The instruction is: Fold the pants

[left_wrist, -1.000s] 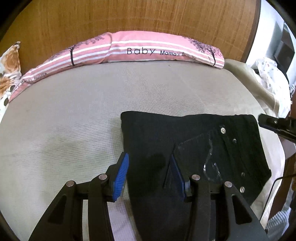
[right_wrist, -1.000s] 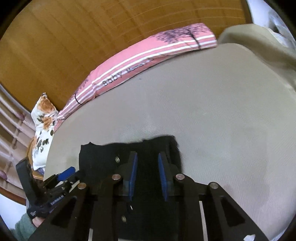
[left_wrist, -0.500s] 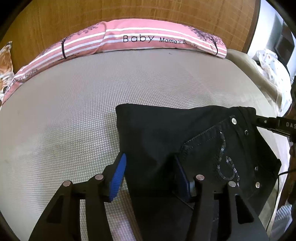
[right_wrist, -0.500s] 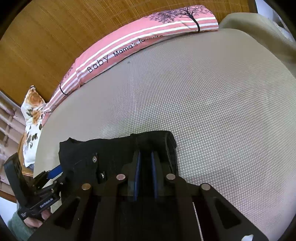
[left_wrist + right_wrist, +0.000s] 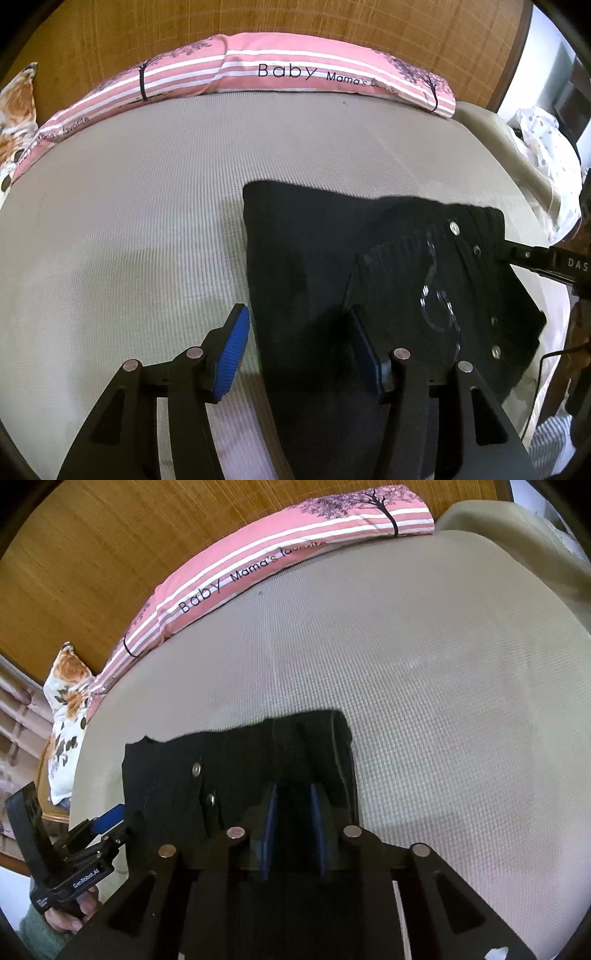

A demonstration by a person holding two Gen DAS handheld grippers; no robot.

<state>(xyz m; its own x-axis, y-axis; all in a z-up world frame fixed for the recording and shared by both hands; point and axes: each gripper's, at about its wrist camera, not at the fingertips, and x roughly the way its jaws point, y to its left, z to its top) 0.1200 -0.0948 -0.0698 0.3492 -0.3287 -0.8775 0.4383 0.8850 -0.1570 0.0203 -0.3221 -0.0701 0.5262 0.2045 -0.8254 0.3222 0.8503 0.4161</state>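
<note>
Black pants (image 5: 314,251) lie folded on the grey mattress (image 5: 129,221), with the studded pocket to the right. My left gripper (image 5: 299,332) is open and astride the pants' left edge: one blue pad is over the mattress, the other over the cloth. In the right wrist view, the right gripper (image 5: 293,812) sits low over the pants (image 5: 236,760) near their right edge. Its jaws are opening, with a narrow gap and black cloth between the pads. The right gripper (image 5: 517,254) also shows at the pants' right edge, and the left gripper (image 5: 114,829) at the lower left.
A long pink striped pillow (image 5: 295,74) lies along the wooden headboard (image 5: 295,22). A floral pillow (image 5: 14,110) sits at the far left. Spotted white bedding (image 5: 546,147) is heaped past the mattress's right side. A hand (image 5: 74,915) holds the left gripper.
The right gripper came down onto the pants; its pads closed almost together, then parted again. The left gripper's jaws widened a little and it stayed in place.
</note>
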